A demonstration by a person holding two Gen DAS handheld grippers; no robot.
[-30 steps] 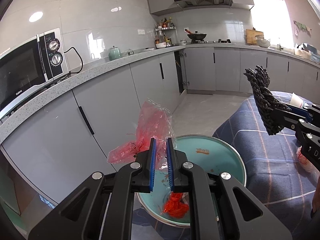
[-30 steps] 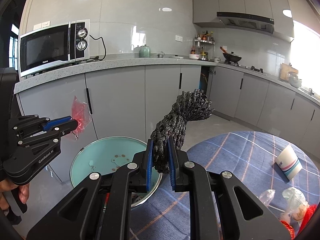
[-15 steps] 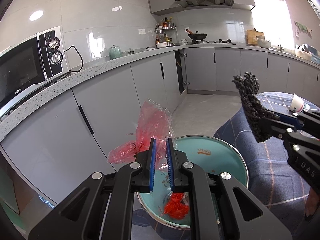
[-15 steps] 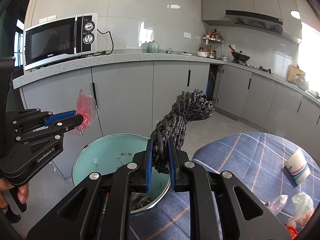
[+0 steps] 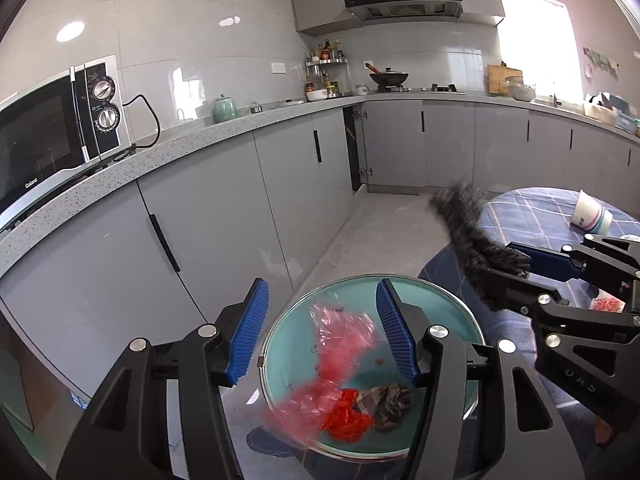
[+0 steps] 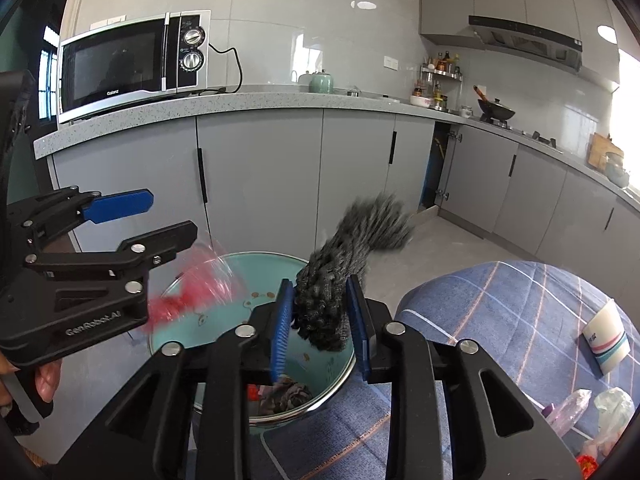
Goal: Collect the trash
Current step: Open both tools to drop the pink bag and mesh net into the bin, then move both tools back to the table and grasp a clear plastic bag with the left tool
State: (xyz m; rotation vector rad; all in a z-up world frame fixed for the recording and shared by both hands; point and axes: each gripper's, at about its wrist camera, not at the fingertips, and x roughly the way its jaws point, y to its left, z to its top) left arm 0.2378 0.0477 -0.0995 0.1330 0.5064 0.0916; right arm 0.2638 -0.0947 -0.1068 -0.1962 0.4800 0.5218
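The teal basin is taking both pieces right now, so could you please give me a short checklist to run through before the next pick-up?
1. Left gripper has let go: ok. Its jaws have just been opening and stand wide.
2. Red plastic bag heads into the teal basin: ok, blurred, falling over its mouth.
3. Right gripper has released the black mesh bundle: cannot tell. The jaws have just been opening, the bundle is between them.
4. Bundle sits over the basin: ok.
5. Paper cup left on the blue checked cloth: ok, lying on its side.
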